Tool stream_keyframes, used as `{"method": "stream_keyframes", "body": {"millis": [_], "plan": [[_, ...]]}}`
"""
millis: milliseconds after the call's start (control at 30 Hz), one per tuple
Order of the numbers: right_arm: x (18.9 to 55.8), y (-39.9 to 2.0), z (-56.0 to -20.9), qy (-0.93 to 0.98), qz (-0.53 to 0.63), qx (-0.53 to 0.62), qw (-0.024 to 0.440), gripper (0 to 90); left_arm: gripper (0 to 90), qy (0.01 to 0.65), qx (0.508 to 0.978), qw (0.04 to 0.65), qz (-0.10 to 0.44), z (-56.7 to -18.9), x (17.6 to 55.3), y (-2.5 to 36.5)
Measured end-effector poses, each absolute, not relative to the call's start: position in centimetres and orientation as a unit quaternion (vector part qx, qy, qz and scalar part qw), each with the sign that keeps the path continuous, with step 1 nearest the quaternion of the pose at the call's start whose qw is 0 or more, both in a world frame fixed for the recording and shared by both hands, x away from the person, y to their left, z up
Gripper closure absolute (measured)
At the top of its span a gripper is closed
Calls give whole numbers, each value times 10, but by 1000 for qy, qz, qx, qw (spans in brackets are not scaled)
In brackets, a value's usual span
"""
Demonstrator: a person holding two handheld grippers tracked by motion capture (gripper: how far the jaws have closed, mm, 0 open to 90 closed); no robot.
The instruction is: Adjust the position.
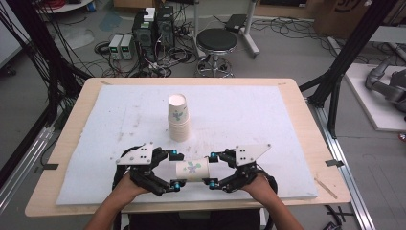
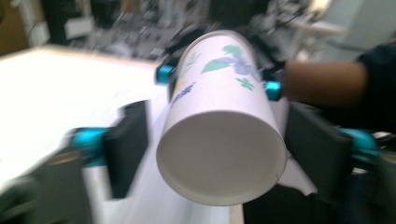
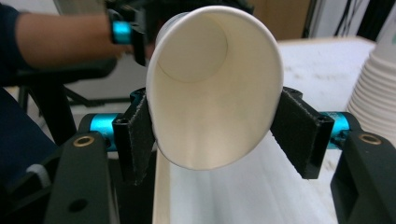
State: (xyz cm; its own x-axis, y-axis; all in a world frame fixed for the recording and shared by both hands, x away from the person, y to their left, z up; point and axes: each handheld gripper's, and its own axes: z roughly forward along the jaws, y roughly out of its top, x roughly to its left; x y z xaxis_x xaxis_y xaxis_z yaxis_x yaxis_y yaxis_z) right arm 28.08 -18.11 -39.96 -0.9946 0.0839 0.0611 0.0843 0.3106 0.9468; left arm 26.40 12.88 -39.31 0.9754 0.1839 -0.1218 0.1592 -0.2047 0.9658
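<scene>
You hold one paper cup (image 1: 192,170) on its side in the lower middle of the high view, just above the counter (image 1: 297,103). Your right gripper (image 1: 211,168) presses both pads on the mouth end, and the rim is squeezed oval. Your left gripper (image 1: 175,168) is open around the base end; its pads stand apart from the cup wall. A stack of cups (image 1: 178,117) stands upright in the middle of the frame, behind the held cup.
</scene>
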Motion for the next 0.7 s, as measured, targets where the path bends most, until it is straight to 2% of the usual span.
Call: {"method": "stream_keyframes", "body": {"millis": [167, 500, 700], "plan": [[282, -178, -395, -839, -541, -51, -21, 346, 162, 104, 804, 585, 28, -390, 261, 127], [289, -167, -399, -877, -478, -41, -23, 345, 161, 104, 834, 540, 38, -391, 263, 129], [290, -152, -387, -900, -435, -22, -33, 344, 163, 94, 850, 516, 43, -391, 264, 127]]}}
